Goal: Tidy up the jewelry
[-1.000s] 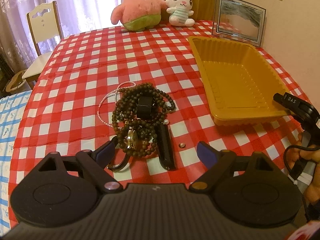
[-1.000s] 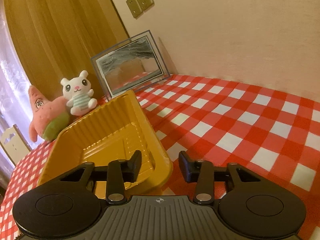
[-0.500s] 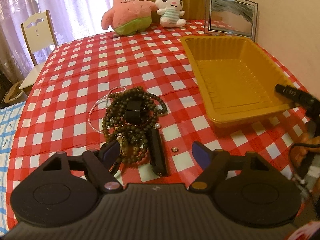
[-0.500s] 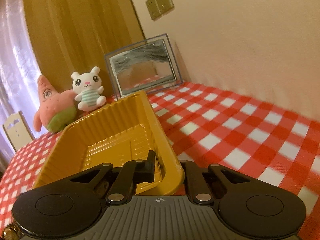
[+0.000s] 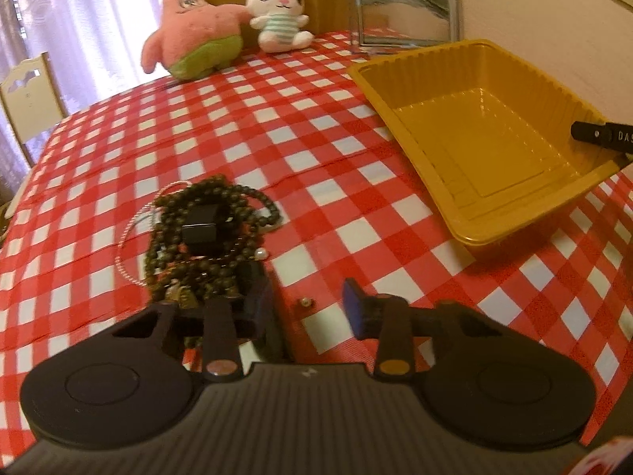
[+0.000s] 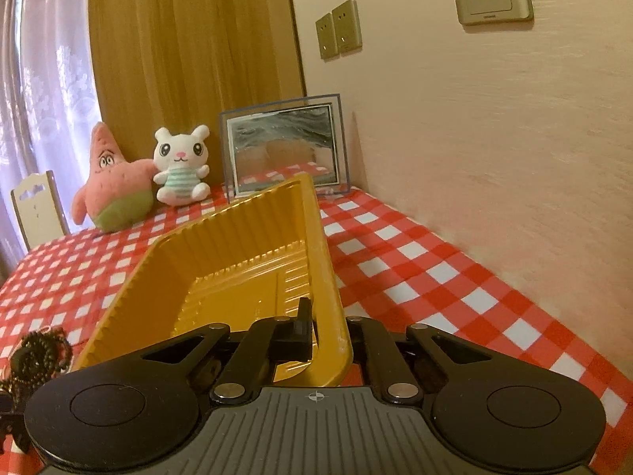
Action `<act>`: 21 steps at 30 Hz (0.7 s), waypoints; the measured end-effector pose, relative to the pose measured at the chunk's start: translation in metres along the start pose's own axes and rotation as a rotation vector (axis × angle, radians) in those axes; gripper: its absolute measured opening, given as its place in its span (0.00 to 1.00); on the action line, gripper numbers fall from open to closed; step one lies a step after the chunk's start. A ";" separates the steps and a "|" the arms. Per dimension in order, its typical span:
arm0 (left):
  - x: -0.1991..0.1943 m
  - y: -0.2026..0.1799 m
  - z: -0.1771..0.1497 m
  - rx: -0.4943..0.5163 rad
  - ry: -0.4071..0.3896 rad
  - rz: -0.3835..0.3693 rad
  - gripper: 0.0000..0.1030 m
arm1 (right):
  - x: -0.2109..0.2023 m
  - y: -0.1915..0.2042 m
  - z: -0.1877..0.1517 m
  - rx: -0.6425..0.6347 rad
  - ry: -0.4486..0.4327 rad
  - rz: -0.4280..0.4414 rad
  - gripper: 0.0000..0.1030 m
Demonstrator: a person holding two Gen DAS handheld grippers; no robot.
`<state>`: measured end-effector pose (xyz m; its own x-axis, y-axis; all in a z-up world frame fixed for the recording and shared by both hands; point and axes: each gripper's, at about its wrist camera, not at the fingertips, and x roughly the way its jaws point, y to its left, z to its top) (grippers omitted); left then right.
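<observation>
A pile of jewelry (image 5: 205,229) lies on the checked tablecloth: dark bead strands, a thin pearl chain, a black clasp block and a black bar. My left gripper (image 5: 304,308) is open and low over the pile's near edge, its left finger at the black bar. A small stud (image 5: 305,302) lies between its fingers. My right gripper (image 6: 324,328) is shut on the near right wall of the empty yellow tray (image 6: 237,277), which is tilted. The tray also shows in the left wrist view (image 5: 486,134), with the right gripper's tip at its far right rim.
A pink star plush (image 5: 190,31), a white bunny plush (image 5: 277,12) and a glass picture frame (image 5: 403,12) stand at the table's far edge. A wall runs along the right side. A white chair (image 5: 27,95) stands at the left.
My right gripper closed on the tray's wall and tipped the tray up. My left gripper dropped lower and moved in over the pile's near edge.
</observation>
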<state>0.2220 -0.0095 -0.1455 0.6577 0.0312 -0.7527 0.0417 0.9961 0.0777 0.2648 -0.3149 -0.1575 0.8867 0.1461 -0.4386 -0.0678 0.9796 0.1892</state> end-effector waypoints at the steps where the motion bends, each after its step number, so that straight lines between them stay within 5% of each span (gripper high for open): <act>1: 0.004 0.000 0.000 0.011 0.007 -0.010 0.23 | 0.000 0.000 0.001 -0.005 0.002 0.001 0.05; 21: 0.025 0.003 -0.003 -0.015 0.048 -0.019 0.07 | -0.003 -0.002 0.004 -0.078 -0.003 0.046 0.04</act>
<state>0.2364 -0.0053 -0.1655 0.6197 0.0156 -0.7847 0.0425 0.9977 0.0533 0.2638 -0.3175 -0.1533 0.8834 0.1912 -0.4279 -0.1442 0.9796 0.1400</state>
